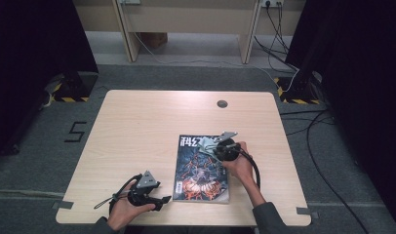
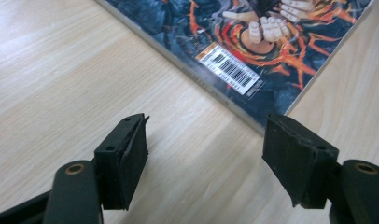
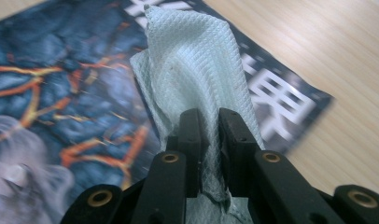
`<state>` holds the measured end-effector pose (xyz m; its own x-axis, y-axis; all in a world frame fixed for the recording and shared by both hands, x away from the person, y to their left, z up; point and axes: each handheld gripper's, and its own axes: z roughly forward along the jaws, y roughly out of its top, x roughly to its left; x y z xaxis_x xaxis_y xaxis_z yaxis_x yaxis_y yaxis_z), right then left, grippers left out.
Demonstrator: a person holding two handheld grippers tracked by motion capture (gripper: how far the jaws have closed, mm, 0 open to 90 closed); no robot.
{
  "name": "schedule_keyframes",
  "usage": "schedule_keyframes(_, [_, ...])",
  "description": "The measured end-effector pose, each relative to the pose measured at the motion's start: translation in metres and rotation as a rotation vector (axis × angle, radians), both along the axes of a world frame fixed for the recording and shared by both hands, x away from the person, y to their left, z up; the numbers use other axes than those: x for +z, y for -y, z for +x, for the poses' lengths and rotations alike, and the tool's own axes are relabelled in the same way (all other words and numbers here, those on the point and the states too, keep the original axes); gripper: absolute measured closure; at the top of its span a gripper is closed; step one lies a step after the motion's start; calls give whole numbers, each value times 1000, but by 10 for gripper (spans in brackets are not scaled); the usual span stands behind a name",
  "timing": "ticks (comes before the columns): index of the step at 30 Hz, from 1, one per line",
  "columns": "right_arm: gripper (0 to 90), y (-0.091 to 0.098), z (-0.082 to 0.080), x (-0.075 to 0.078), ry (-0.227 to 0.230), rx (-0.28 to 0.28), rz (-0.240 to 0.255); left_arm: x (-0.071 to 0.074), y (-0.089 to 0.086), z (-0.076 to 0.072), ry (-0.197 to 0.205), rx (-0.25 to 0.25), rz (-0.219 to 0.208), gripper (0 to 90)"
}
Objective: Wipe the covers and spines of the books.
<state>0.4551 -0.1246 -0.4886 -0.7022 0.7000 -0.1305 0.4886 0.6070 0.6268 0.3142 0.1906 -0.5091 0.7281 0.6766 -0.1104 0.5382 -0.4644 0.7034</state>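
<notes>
I have a pale cloth [image 3: 192, 74] pinched between the closed jaws of my right gripper [image 3: 208, 140], and it stands over the upper part of the magazine [image 1: 202, 170], touching the cover near the white title lettering. The magazine lies flat on the wooden table [image 1: 137, 126], toward its near edge and right of centre. My left gripper [image 2: 204, 158] rests on the table just beside the magazine's lower left corner, jaws spread apart with only bare wood between them, pointing at the spine and barcode [image 2: 232, 70].
</notes>
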Motion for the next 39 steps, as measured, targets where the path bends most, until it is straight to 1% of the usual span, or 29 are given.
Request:
schedule_keyframes(1, [804,5,-1,0,-6,-18,5,0,-2,1,-1,9,4,292])
schedule_keyframes(2, [804,7,-2,0,-9,-25,7,-1,-4,2,-1,18,13,283])
schedule_keyframes(4, [804,9,-4,0,-6,-27,6,-1,-10,5,-3,36,23,261])
schedule_keyframes(6, [804,7,-5,1,1,-17,-9,-1,-14,8,-3,60,28,249])
schedule_keyframes(8, [805,1,-6,1,-5,-4,-4,0,-19,10,1,81,40,239])
schedule_keyframes(10, [804,-6,-8,1,-8,17,-7,2,-23,12,6,97,30,225])
schedule_keyframes(12, [805,-14,-9,0,-7,38,-7,3,-26,13,15,138,25,197])
schedule_keyframes(13, [804,-18,-9,0,-7,47,-2,2,-27,13,18,144,23,182])
schedule_keyframes(14, [804,-23,-9,-1,-8,54,-2,2,-28,13,17,139,22,187])
schedule_keyframes(16, [804,-33,-10,-1,-12,75,-1,1,-27,13,18,129,33,192])
schedule_keyframes(17, [805,-37,-10,-1,-9,88,-2,1,-26,13,15,128,39,192])
schedule_keyframes(20, [804,-48,-13,-1,-19,118,12,0,-25,13,11,124,41,191])
schedule_keyframes(22, [804,-54,-15,-1,-20,135,9,0,-24,13,12,122,48,191])
schedule_keyframes(26, [804,-62,-20,-2,-29,166,26,-1,-24,12,9,112,55,191])
schedule_keyframes(27, [804,-64,-22,-2,-29,170,27,-1,-23,12,10,115,61,191])
schedule_keyframes(31, [803,-73,-30,-2,-48,200,36,-1,-25,13,10,119,62,192])
schedule_keyframes(32, [803,-74,-30,-2,-40,217,32,-1,-25,13,11,120,67,192])
schedule_keyframes(33, [804,-76,-33,-2,-42,221,33,-1,-25,13,13,122,68,192])
schedule_keyframes(34, [803,-77,-34,-2,-50,223,40,-1,-25,12,11,120,70,192])
schedule_keyframes(35, [803,-78,-36,-2,-47,227,38,-1,-26,12,6,119,72,192])
schedule_keyframes(37, [803,-78,-38,-2,-45,238,35,-1,-26,12,10,120,70,193])
schedule_keyframes(38, [804,-76,-38,-2,-52,239,37,-1,-26,12,11,121,69,192])
schedule_keyframes(39, [804,-75,-37,-2,-47,236,40,-1,-27,12,10,123,68,192])
